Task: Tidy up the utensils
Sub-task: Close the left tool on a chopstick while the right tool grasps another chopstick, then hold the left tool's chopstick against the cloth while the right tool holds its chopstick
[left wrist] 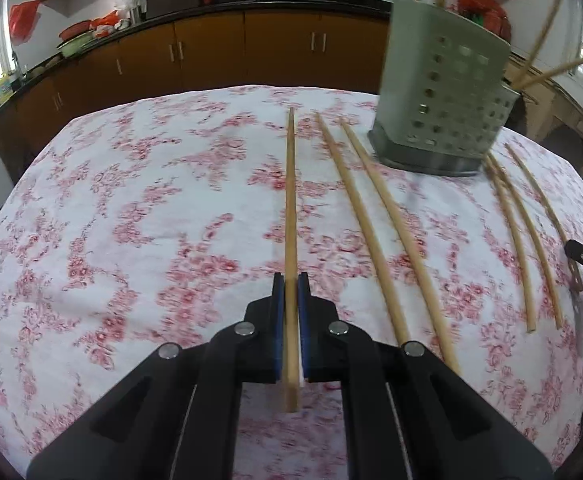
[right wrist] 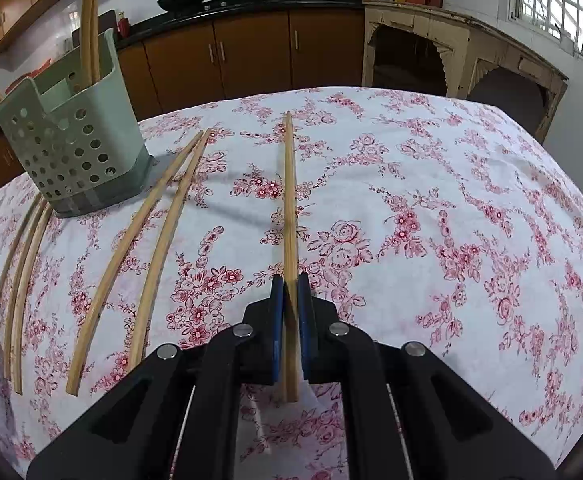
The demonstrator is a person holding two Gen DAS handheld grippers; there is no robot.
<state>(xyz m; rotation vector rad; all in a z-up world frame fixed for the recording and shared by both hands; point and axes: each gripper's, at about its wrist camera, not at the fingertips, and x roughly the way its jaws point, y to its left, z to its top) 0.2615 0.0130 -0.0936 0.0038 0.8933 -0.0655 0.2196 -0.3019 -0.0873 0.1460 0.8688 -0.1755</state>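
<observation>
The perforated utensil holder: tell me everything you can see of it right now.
The utensil holder is a pale grey-green caddy, plastic by its look, with round holes through its lower walls, a taller solid back section and a darker grey base. It stands upright on the floral tablecloth, away from both grippers. Several wooden chopsticks already stand inside, leaning out over the rim. More chopsticks lie on the cloth on both sides of its base; whether any touch it I cannot tell.
</observation>
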